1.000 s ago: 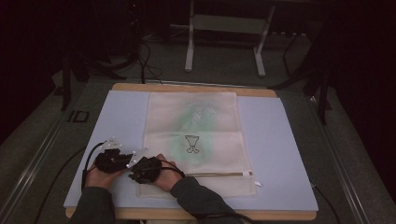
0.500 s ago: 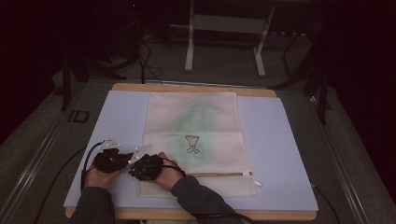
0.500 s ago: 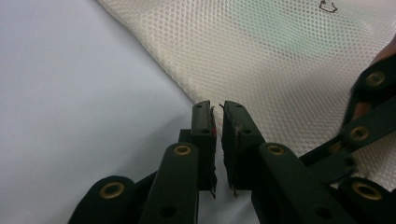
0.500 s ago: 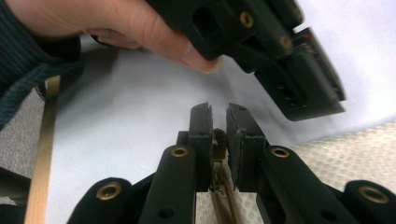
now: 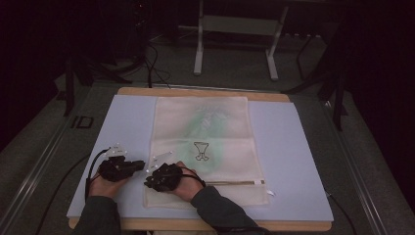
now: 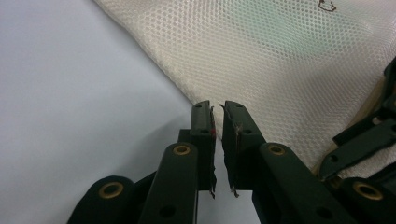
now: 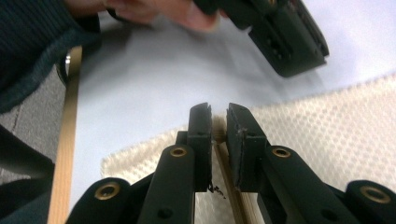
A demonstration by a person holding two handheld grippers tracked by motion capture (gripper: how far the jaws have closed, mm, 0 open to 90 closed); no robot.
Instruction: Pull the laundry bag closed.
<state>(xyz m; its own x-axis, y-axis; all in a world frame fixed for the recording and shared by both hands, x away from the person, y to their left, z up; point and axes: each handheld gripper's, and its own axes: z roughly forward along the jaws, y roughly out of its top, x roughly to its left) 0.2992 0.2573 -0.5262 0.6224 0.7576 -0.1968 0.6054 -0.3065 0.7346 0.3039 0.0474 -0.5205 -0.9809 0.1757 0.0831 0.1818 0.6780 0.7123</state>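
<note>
Evidently the right gripper (image 7: pixel 218 133) is pinching the mesh bag's (image 5: pixel 200 147) zipper (image 7: pixel 217 135) end between near-closed jaws; the left gripper (image 6: pixel 217 135), nearly closed on nothing, should be bracing fabric beside it.

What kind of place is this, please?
Probably a lab or recording workspace, not a home: a table with a pale mat, a mesh bag laid flat, metal stand legs and cables on dark floor.

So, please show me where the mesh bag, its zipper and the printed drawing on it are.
mesh bag (image 5: pixel 203 120): high view, on its upper cloth.
zipper (image 5: pixel 235 182): high view, middle of the strip.
printed drawing (image 5: pixel 200 150): high view, its centre.
</note>
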